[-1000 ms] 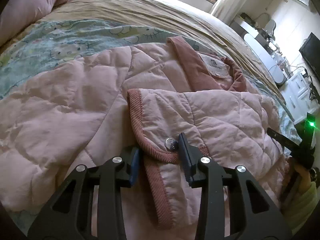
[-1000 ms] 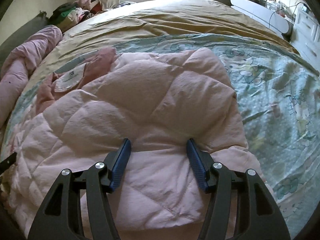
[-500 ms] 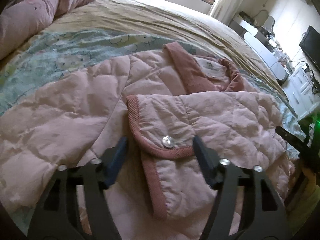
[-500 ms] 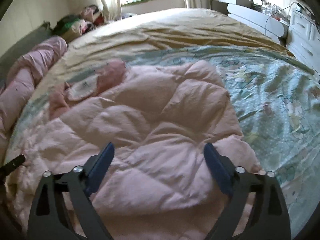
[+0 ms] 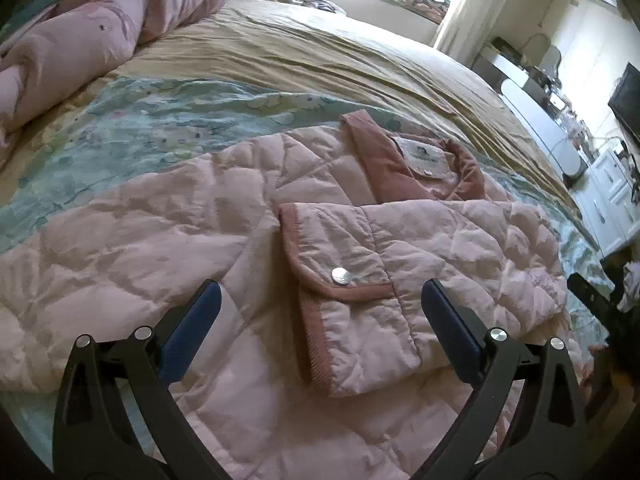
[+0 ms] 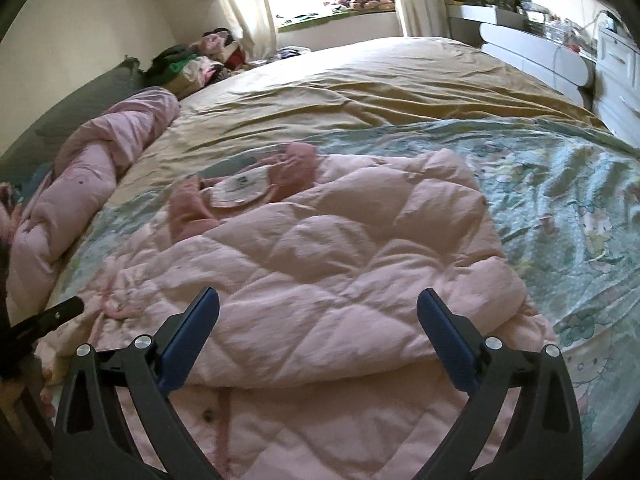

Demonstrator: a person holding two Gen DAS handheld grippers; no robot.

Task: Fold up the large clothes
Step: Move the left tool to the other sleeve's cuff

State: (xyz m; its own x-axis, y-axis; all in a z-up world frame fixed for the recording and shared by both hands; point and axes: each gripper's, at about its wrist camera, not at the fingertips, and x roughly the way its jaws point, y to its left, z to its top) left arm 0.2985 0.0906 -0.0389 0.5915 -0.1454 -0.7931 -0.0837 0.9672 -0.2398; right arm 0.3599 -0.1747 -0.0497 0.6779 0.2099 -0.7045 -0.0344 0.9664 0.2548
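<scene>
Both our left gripper [image 5: 318, 326] and right gripper [image 6: 318, 330] have just spread their fingers, releasing the jacket [image 5: 248, 216]; its puffy sleeve [image 5: 420, 248], folded below the collar [image 5: 400, 168], may spring open unpressed.

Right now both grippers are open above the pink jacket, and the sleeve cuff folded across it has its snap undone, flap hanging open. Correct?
Not quite. The left wrist view shows the cuff flap lying closed, its silver snap on top. The rest holds: left gripper and right gripper are open above the pink jacket.
</scene>
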